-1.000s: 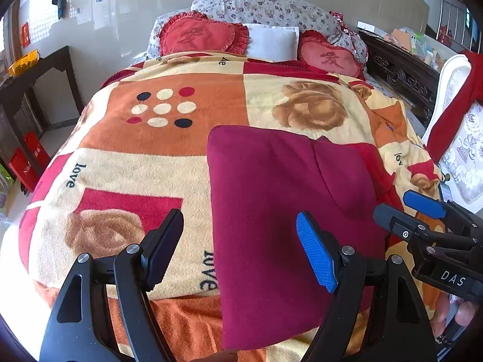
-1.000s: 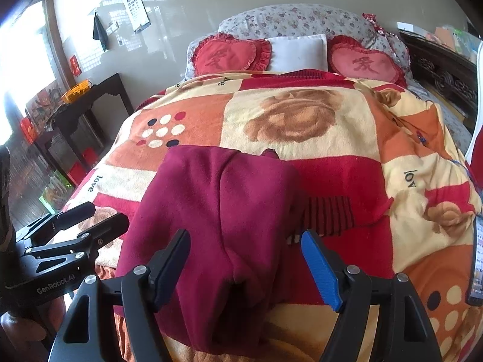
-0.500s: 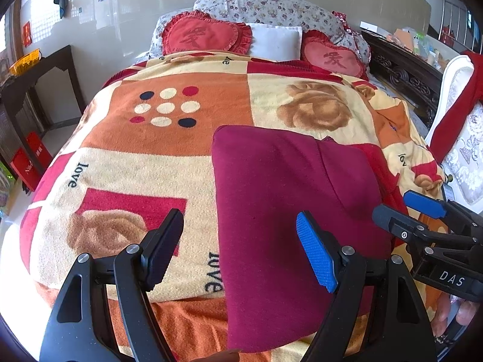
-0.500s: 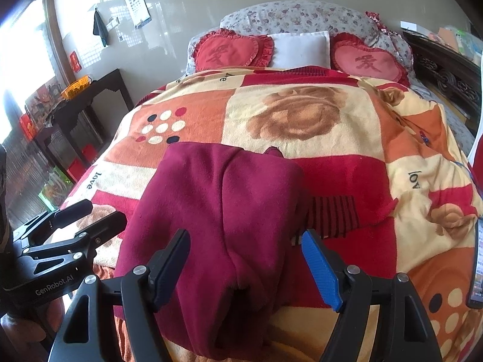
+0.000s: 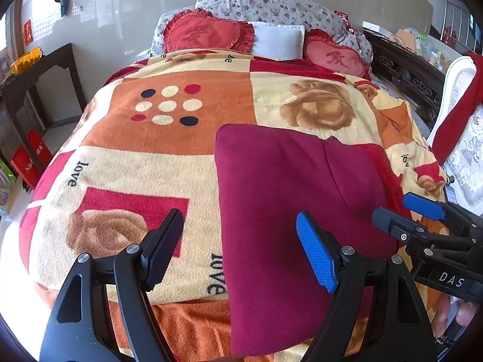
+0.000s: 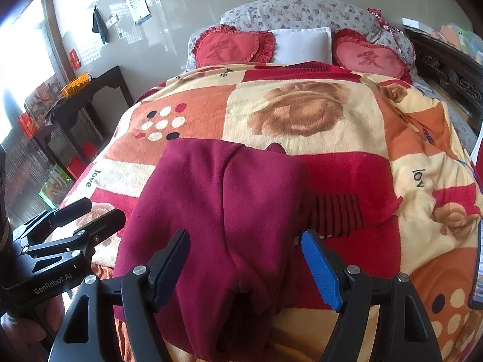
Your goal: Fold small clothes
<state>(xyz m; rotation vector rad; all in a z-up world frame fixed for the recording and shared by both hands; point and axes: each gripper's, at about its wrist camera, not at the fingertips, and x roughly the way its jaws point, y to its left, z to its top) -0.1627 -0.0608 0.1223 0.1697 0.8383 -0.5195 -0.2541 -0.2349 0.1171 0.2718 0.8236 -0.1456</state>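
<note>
A maroon garment (image 5: 280,199) lies folded lengthwise on the bed's patterned blanket (image 5: 157,163), its near end hanging over the bed's front edge. It also shows in the right wrist view (image 6: 223,211). My left gripper (image 5: 238,250) is open and empty above the garment's left edge. My right gripper (image 6: 246,267) is open and empty above the garment's near end. The right gripper also shows at the right of the left wrist view (image 5: 404,211), and the left gripper at the left of the right wrist view (image 6: 90,214). Neither touches the cloth.
Red heart cushions (image 5: 208,33) and a white pillow (image 5: 277,40) lie at the bed's head. A dark side table (image 6: 90,96) stands left of the bed. A white chair with red cloth (image 5: 462,114) stands on the right. A dark red striped cloth (image 6: 335,214) lies beside the garment.
Both grippers have drifted slightly, so the garment sits a little further right and higher in the views. The garment itself has not moved. Both grippers stay open.
</note>
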